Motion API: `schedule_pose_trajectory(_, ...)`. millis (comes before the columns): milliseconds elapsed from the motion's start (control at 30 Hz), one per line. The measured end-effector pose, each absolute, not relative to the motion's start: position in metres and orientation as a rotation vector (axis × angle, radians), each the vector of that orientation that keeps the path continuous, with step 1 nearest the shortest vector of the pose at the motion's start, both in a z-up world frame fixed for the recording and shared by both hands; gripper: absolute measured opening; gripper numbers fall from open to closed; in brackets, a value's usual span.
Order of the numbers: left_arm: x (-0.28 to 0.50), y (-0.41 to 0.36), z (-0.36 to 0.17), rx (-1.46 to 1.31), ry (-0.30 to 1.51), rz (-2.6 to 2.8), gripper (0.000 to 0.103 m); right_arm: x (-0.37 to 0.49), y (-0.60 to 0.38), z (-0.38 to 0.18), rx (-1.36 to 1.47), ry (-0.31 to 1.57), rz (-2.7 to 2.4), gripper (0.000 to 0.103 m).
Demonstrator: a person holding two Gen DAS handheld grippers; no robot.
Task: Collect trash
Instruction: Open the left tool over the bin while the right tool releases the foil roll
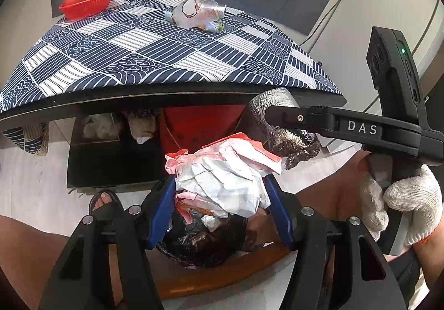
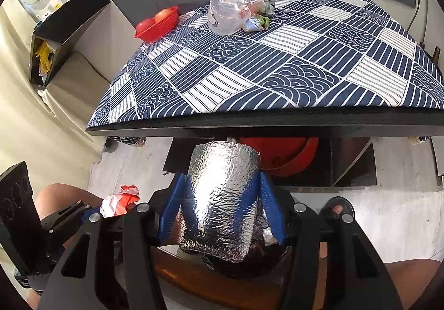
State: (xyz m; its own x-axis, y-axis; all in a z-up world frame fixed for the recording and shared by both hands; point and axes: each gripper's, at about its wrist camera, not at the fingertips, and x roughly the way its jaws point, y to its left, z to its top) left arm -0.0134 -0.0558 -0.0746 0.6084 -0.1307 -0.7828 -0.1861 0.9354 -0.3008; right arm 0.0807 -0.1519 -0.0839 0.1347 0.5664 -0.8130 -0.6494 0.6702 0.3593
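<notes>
Holding the left gripper point(image 1: 222, 199) pinched on a crumpled wad of white and red paper point(image 1: 222, 174) right above a black-lined trash bin point(image 1: 199, 243) on the floor, below the table edge, with the right gripper point(image 2: 222, 207) clamped on a silvery foil bag point(image 2: 222, 199) just beside it. Dropping step by the look of it: both loads poised over the bin mouth, needing only spreading of the fingers. Afterwards, going back for the clear plastic bag point(image 1: 198, 12) and wrappers point(image 2: 258, 23) left on the patterned tablecloth point(image 1: 138, 55).
</notes>
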Motion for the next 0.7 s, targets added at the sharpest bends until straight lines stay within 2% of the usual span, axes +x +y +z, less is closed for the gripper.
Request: schedule_pose_trajectory(700,-0.0093,-0.0553,-0.0794,-0.375,0.954,0.073,0.063,0.0860,-0.1491,-0.0879,-0.032,1.166,0.917,0.056)
